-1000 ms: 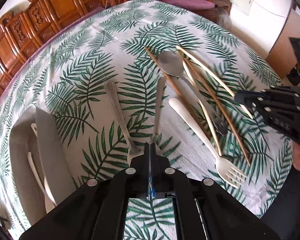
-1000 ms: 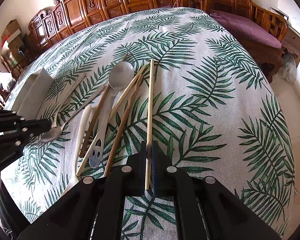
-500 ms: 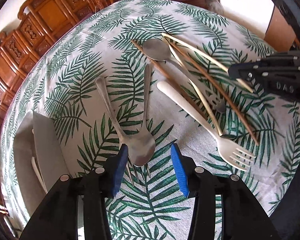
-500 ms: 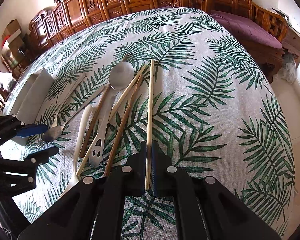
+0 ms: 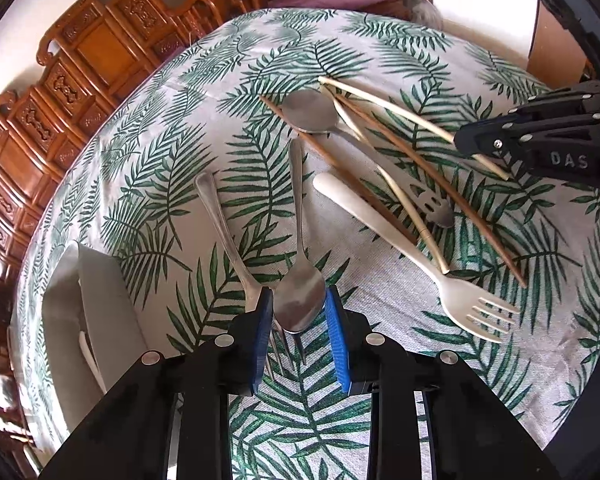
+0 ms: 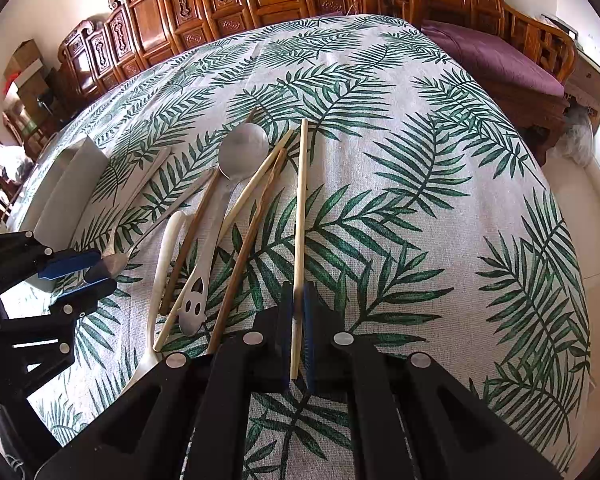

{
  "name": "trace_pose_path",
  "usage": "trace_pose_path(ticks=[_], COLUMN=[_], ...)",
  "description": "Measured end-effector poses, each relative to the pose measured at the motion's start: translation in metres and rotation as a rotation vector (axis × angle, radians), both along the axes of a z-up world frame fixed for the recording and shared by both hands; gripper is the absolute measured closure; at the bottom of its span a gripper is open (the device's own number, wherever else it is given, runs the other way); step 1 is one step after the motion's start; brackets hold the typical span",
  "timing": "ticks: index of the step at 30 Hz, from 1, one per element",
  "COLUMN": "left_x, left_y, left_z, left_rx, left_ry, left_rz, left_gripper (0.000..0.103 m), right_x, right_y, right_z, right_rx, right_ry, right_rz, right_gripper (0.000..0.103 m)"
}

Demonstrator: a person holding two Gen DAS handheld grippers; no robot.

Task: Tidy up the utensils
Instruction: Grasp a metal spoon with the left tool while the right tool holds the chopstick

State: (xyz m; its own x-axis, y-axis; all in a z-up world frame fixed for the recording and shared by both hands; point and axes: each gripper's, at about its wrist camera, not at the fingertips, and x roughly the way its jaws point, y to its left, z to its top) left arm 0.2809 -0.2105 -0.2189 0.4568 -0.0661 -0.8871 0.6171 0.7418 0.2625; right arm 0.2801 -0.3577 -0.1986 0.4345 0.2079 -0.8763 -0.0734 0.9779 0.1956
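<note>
Left gripper jaws closing around steel spoon bowl; right gripper clamped on pale chopstick.

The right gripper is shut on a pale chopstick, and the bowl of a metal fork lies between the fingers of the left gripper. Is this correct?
Not quite: between the left gripper's closing fingers lies the bowl of a metal spoon, as the left wrist view shows. The right gripper is indeed shut on a pale chopstick.
</note>
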Motion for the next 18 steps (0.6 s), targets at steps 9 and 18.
trace_pose_path(ticks=[9,18], left_x=[-0.003,-0.006], left_y=[-0.006,-0.012], left_z=[0.001,-0.008], left_rx=[0.028,0.125], left_ry=[-0.022,-0.071], left_rz=[-0.024,-0.068], left_gripper=[0.078,0.068], right_x=[0.0,0.0], right_y=[-0.001,-0.001], right_z=[0.0,0.0], right_rx=[-0.001,0.002], right_ry=[0.0,0.001], right_rz=[0.0,0.0], right_gripper=[0.098,0.098])
